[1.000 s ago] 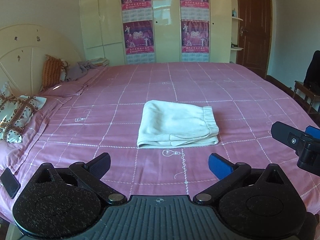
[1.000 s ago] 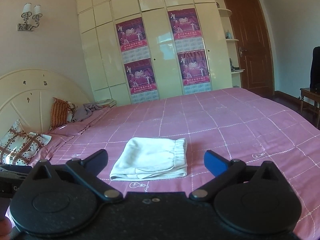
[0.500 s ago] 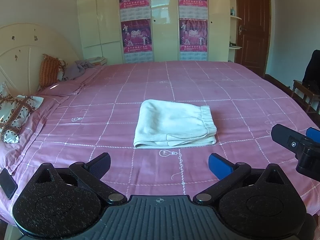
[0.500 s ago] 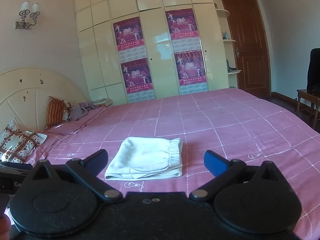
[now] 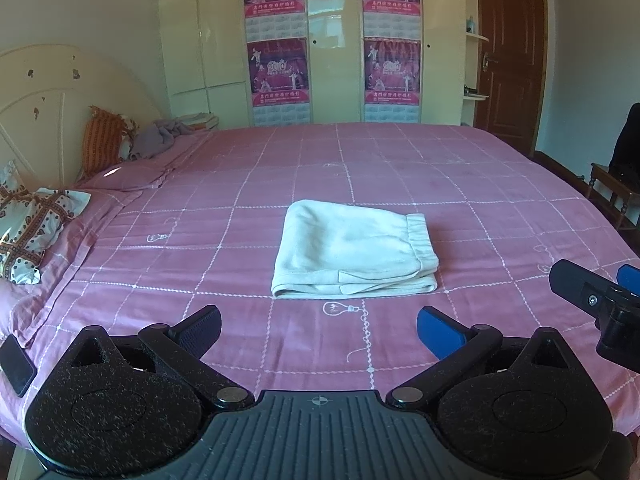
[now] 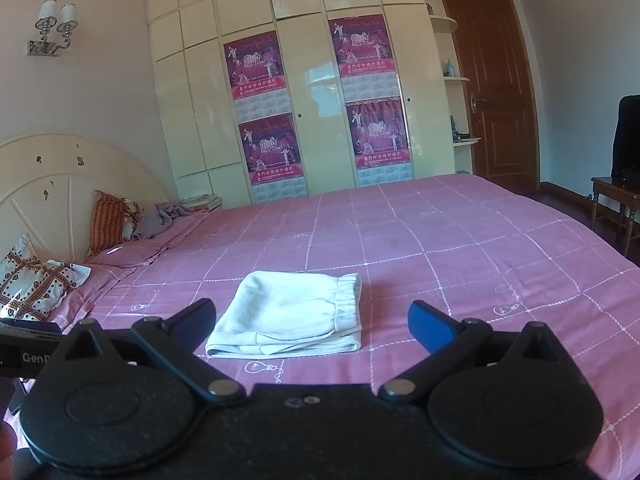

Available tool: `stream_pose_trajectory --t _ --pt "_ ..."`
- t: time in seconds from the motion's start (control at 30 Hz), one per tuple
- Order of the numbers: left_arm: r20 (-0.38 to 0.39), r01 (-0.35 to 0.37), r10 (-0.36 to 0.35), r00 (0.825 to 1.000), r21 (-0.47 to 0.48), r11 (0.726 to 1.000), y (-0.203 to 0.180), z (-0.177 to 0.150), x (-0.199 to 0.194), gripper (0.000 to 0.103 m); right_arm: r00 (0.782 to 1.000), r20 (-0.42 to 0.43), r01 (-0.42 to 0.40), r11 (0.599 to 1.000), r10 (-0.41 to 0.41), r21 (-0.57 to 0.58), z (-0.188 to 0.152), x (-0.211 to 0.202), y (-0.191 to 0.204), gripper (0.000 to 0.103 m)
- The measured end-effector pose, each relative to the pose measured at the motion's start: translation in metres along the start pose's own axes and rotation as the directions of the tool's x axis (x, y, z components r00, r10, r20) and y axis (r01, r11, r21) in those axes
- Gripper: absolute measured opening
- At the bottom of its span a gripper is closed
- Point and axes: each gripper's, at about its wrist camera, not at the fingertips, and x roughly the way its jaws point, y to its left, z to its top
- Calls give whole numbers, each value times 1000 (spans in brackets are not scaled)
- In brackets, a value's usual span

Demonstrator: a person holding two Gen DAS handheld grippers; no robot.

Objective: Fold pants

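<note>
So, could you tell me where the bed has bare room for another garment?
Bare sheet lies right of the folded pants toward the wooden chair, and behind them toward the wardrobe. The headboard side is crowded with pillows and a purple cloth.

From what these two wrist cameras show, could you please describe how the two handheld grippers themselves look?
Both look alike. The left gripper has a black speckled body with two round discs, silver pivot pins, a ribbed centre plate with a small crosshair mark, one black finger and one blue finger. The right gripper shares the black-and-blue pair, with a flatter centre plate. White lettering "GenR" shows on the left gripper's side.
</note>
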Motion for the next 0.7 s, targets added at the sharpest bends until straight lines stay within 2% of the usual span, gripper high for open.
stream_pose_trajectory --t 0.7 --pt "-11 5 -5 1000 12 1000 -3 1 9 103 1000 -20 3 1000 -3 2 -5 8 2 103"
